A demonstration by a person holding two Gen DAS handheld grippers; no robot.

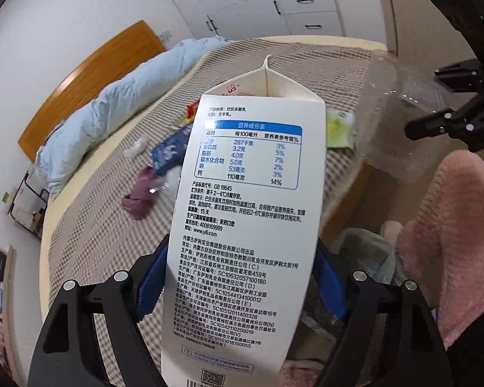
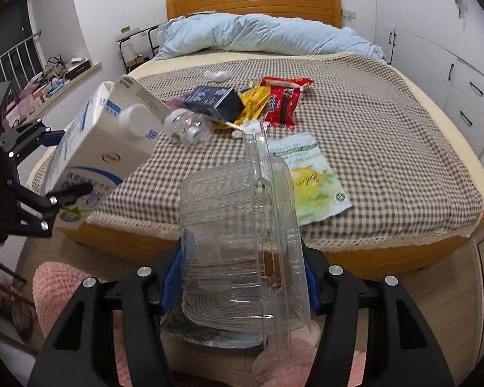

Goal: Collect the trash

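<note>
My left gripper (image 1: 238, 287) is shut on a white milk carton (image 1: 242, 209), blue pads pressed on both of its sides, spout end away from me. The right wrist view shows the same carton (image 2: 109, 148) tilted off the bed's left corner in the left gripper (image 2: 71, 163). My right gripper (image 2: 242, 280) is shut on a clear plastic clamshell box (image 2: 238, 242), held on edge beyond the foot of the bed. In the left wrist view the clear box (image 1: 393, 122) and the right gripper (image 1: 451, 122) are at the upper right. More trash lies on the checked bedspread (image 2: 387, 129).
On the bed lie a dark blue box (image 2: 214, 100), yellow wrapper (image 2: 255, 103), red wrapper (image 2: 284, 96), green wipes pack (image 2: 309, 174), crushed clear bottle (image 2: 187, 125), white tissue (image 2: 217, 74) and a purple cloth (image 1: 140, 193). A blue duvet (image 2: 258, 35) lies by the headboard. Pink fluffy fabric (image 1: 451, 225) and a grey-green bag (image 1: 364, 251) are below.
</note>
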